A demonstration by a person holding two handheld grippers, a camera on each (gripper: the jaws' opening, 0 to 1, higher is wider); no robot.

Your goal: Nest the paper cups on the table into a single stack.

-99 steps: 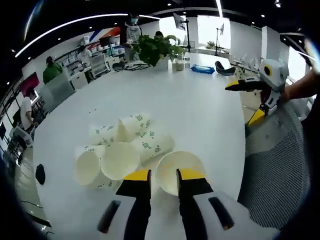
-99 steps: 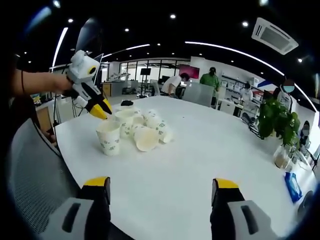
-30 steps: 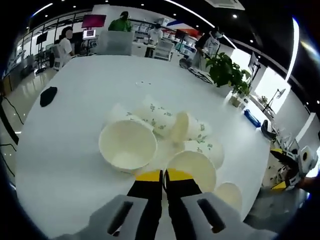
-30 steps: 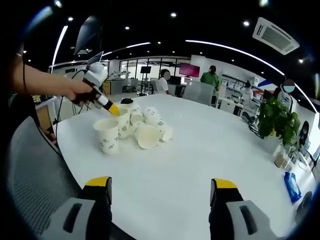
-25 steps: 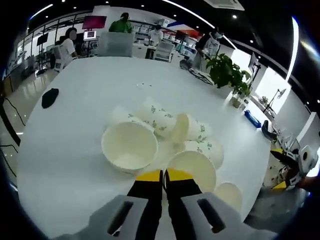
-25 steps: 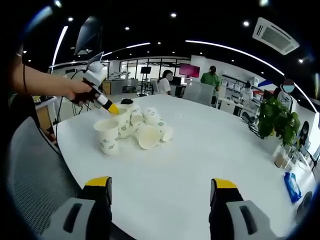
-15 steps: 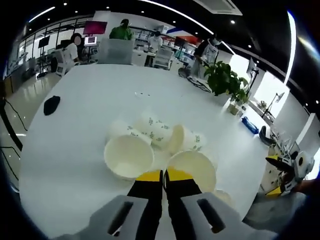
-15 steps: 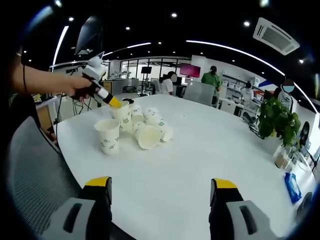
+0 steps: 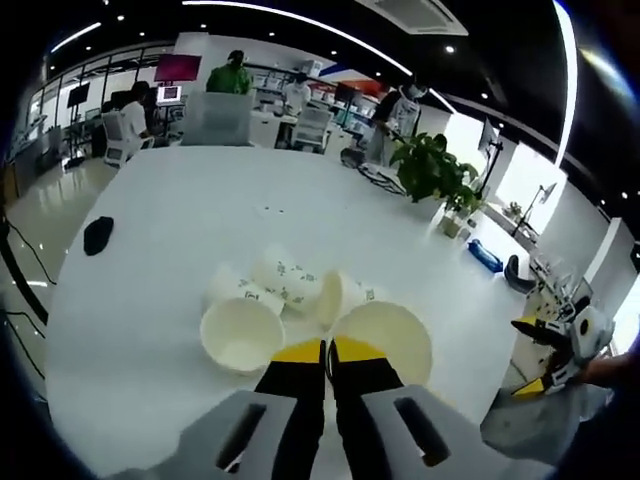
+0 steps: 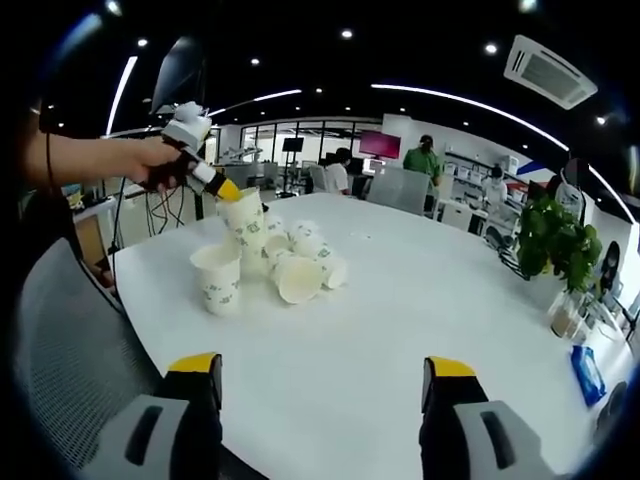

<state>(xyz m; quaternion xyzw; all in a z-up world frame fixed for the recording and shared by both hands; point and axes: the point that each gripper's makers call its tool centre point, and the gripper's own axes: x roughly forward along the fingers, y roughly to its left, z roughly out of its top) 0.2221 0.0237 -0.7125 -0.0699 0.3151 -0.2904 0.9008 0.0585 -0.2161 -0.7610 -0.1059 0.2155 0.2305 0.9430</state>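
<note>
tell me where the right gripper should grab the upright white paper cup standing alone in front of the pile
Grip the upright white paper cup by its rim, one jaw inside the open mouth and one outside the wall, coming down from above on the side facing the right gripper. It stands mouth up and apart from the tipped cups, so that near side looks unobstructed.

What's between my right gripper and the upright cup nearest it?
Bare white table; in the right gripper view nothing lies between the right gripper and the upright cup.
</note>
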